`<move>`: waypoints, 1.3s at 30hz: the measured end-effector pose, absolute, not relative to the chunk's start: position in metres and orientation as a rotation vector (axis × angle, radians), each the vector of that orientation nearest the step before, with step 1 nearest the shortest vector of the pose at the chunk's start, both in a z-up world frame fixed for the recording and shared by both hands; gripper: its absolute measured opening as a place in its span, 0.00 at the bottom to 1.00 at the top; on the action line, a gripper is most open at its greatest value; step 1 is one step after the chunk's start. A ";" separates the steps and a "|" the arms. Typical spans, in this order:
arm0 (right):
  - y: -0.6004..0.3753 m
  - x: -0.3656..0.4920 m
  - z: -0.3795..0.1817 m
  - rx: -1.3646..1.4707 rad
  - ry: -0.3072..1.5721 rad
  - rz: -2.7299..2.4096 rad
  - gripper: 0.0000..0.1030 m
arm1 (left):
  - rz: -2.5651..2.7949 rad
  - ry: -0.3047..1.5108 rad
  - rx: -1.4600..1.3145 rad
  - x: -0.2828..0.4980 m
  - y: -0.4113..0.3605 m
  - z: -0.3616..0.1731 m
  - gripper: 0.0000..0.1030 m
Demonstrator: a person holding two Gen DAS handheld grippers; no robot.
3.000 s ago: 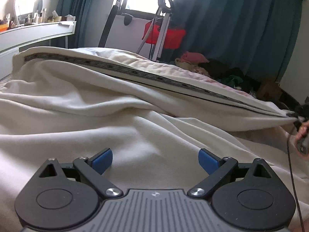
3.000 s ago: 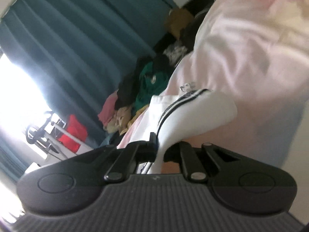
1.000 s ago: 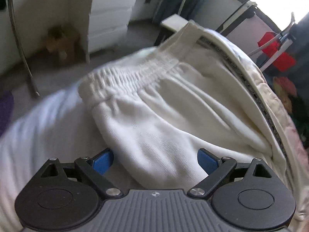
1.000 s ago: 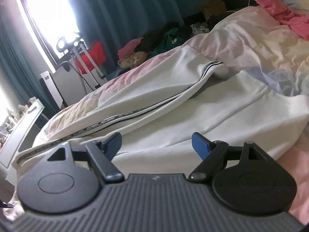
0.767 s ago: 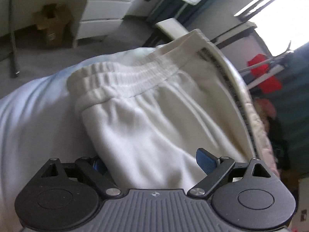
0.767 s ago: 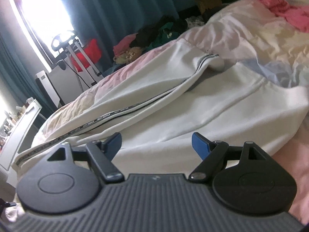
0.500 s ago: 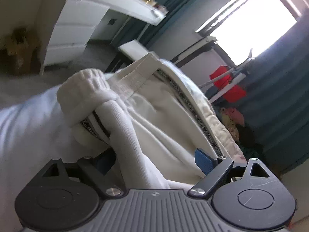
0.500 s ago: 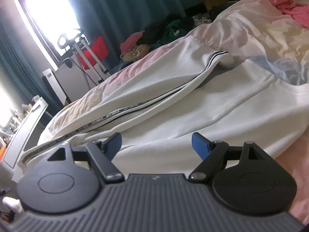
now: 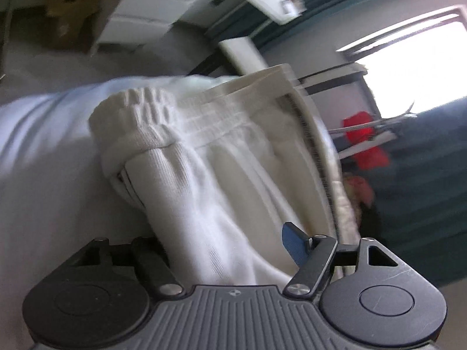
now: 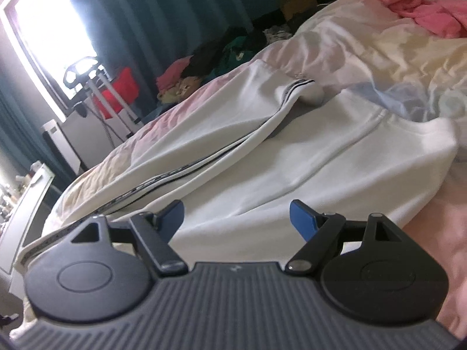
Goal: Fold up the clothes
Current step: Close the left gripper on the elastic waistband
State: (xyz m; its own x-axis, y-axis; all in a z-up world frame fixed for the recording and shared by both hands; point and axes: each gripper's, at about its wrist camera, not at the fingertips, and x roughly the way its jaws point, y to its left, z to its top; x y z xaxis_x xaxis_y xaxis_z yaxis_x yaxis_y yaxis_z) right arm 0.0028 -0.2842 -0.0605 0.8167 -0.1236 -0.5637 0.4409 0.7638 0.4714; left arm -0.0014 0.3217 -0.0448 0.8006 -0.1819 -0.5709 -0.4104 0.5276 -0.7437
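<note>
White jogging trousers (image 9: 233, 160) with a black-striped side band lie across the bed. In the left wrist view their ribbed waistband (image 9: 140, 116) is bunched and lifted, and a fold of it runs down between the jaws of my left gripper (image 9: 224, 242). Those jaws are closing. The left pad is hidden behind the cloth, and the blue right pad (image 9: 293, 245) still shows its face beside the fold. In the right wrist view the trouser legs (image 10: 292, 160) stretch away, side stripe (image 10: 204, 166) up. My right gripper (image 10: 236, 215) hangs open just over the near leg, holding nothing.
A pale satin bedspread (image 10: 364, 43) covers the bed, with a pink garment (image 10: 423, 8) at its far right. A heap of clothes (image 10: 221, 55) and a red bag on a stand (image 10: 116, 93) sit by teal curtains. White drawers (image 9: 151, 20) stand past the bed's edge.
The left gripper rolled and pushed onto the waistband, which has bunched up and risen between its narrowing jaws. The right gripper has stayed open over the trouser leg, barely shifting.
</note>
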 end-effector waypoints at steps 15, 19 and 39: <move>-0.303 -0.006 -0.068 0.724 0.531 -0.392 0.79 | 0.288 0.794 -0.970 0.019 0.310 -0.056 0.46; -0.321 -0.014 -0.070 0.792 0.511 -0.418 0.79 | 0.301 0.777 -0.990 0.012 0.316 -0.055 0.24; -0.410 -0.078 -0.116 1.202 0.442 -0.731 0.80 | 0.280 0.759 -1.094 -0.005 0.337 -0.060 0.15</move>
